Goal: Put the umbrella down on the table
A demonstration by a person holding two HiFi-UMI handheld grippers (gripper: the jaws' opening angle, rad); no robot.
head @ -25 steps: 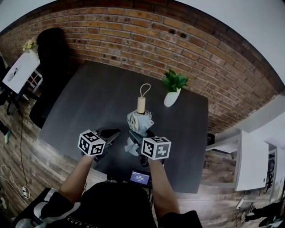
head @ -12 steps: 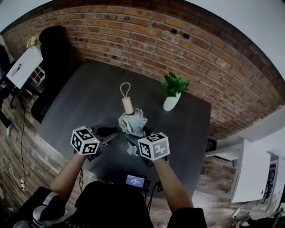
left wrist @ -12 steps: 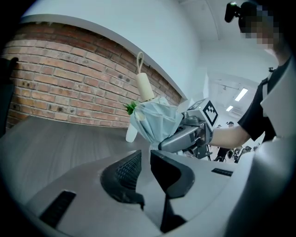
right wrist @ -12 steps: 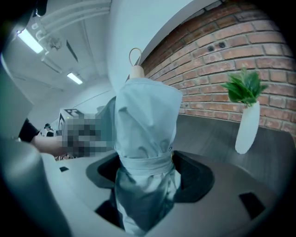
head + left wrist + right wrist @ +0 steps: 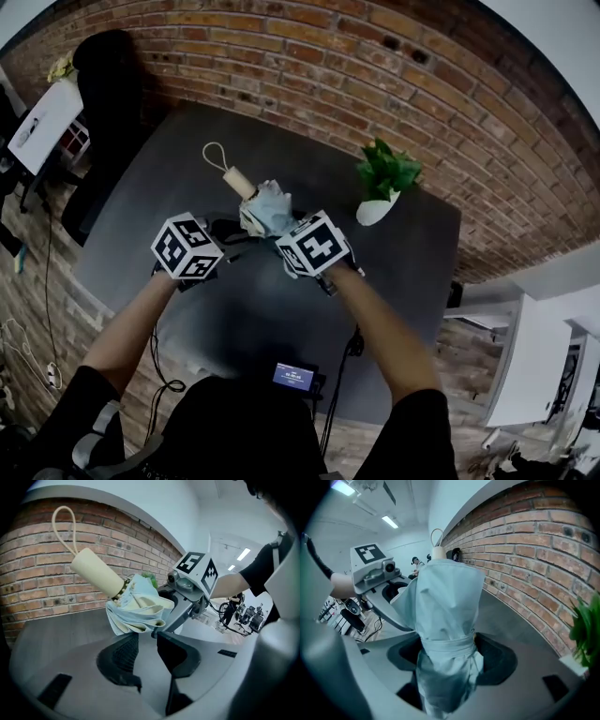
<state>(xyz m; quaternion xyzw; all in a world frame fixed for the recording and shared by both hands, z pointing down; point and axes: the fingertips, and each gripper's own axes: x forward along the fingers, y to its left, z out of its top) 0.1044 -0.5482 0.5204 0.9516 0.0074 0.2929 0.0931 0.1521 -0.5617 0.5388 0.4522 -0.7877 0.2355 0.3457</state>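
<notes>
The right gripper [image 5: 449, 652] clamps the folded umbrella [image 5: 446, 597] at its strap, tilted over the table [image 5: 178, 187]. The left gripper [image 5: 147, 641] has just been opening, its 2 jaws empty. Lower the umbrella flat and gently, short of the potted plant [image 5: 384, 183].

Pale blue umbrella [image 5: 267, 208], cream handle [image 5: 236, 180]; dark grey table [image 5: 178, 178]; red-brown brick wall [image 5: 281, 56]; green plant [image 5: 386, 171], white pot [image 5: 375, 212].

Your umbrella [image 5: 267, 208] is soft, creased pale-blue cloth with a smooth matt cream handle [image 5: 96, 576], your right tongs [image 5: 447, 653] look like matt dark plastic, the surface [image 5: 159, 197] is smooth matt dark grey, and the wall [image 5: 309, 66] is rough brick.
</notes>
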